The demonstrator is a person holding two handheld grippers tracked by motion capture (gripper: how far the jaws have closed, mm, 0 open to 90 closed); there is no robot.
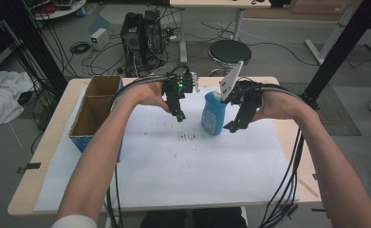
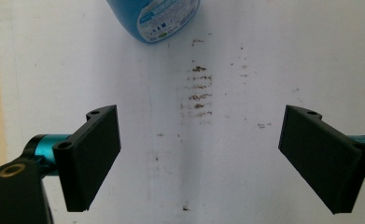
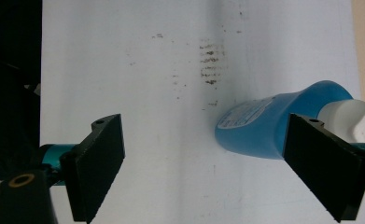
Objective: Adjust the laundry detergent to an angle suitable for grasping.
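I see the blue plastic bottle (image 1: pixel 212 113), rounded with a white cap, standing upright on the white paper sheet (image 1: pixel 173 175) beside gritty dark smudges (image 1: pixel 188 137). My left gripper (image 1: pixel 179 115) hangs released nearby. My right gripper (image 1: pixel 232 126) is spread wide just beside the bottle, flat black pads (image 3: pixel 324 163) off it.

A pale wooden worktop (image 1: pixel 50 137) carries a white paper sheet (image 1: pixel 183 175) smudged dark at its centre, a cardboard box (image 1: pixel 95 109) at nine o'clock, and a blue bottle (image 1: pixel 212 113) toward one o'clock.
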